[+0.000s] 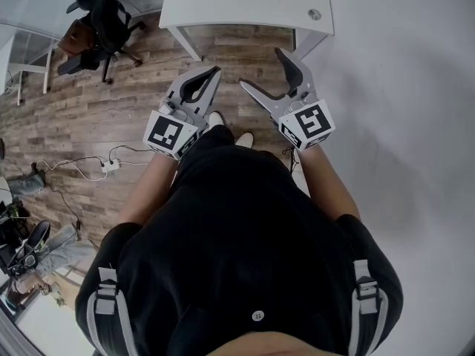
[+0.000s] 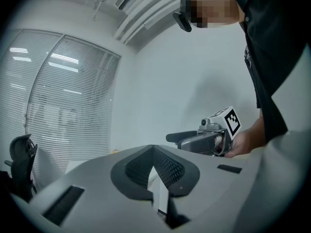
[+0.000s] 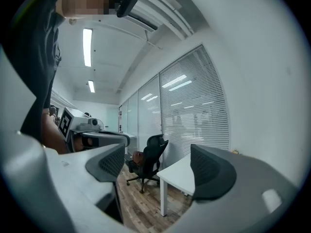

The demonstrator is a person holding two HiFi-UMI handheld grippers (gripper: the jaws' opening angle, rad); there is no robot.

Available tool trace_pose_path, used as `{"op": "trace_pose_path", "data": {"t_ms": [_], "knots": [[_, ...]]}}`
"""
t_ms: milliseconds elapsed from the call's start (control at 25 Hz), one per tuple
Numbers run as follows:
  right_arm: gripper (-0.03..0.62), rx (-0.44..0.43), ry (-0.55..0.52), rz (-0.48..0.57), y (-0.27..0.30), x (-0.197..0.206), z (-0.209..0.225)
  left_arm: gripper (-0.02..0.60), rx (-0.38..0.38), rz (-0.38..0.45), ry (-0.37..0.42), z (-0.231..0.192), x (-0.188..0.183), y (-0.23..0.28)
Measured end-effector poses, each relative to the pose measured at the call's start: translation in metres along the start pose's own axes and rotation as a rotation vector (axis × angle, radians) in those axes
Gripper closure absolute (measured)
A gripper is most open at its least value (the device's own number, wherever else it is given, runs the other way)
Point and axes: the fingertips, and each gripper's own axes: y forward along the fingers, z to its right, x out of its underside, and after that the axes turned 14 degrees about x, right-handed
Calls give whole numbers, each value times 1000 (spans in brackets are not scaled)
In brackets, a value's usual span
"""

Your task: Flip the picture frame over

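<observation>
The picture frame shows in no view (the white table [image 1: 245,6] ahead looks bare but for a small round fitting [image 1: 315,14]), so there is nothing yet to flip. The right gripper [image 1: 261,67] has its jaws spread wide and empty; the left gripper [image 1: 211,76] has its jaws pressed together on nothing. The likely risk: arriving with the left jaws shut would shove the frame rather than grip it, sliding it off the table edge

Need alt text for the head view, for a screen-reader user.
Looking down at a person in a black top holding two grey two-jaw grippers over a wood-plank floor: left gripper shut, right gripper open, both empty. A white table stands ahead.
</observation>
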Motion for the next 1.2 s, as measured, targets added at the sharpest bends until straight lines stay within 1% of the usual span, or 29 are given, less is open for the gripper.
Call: {"op": "trace_pose_path", "data": {"t_ms": [120,320,560,760,880,960,1080,1200], "knots": [[171,10,7,-1,-3,-2,3,575,8,0,4,3,-2,-1],[172,2,8,-11,2,2,6,575,11,9,5,-3,0,5],[172,-3,8,-25,16,7,14,575,14,16,0,-22,3,15],[172,7,20,-31,45,5,24,575,6,15,-10,-54,2,22],[172,9,20,-36,64,4,27,575,28,18,1,-73,-1,25],[172,13,24,-42,85,4,29,575,39,20,-4,-94,1,26],[172,18,33,-50,117,2,32,575,37,13,-19,-130,4,27],[172,29,28,-61,137,7,37,575,45,10,-30,-152,10,32]]}}
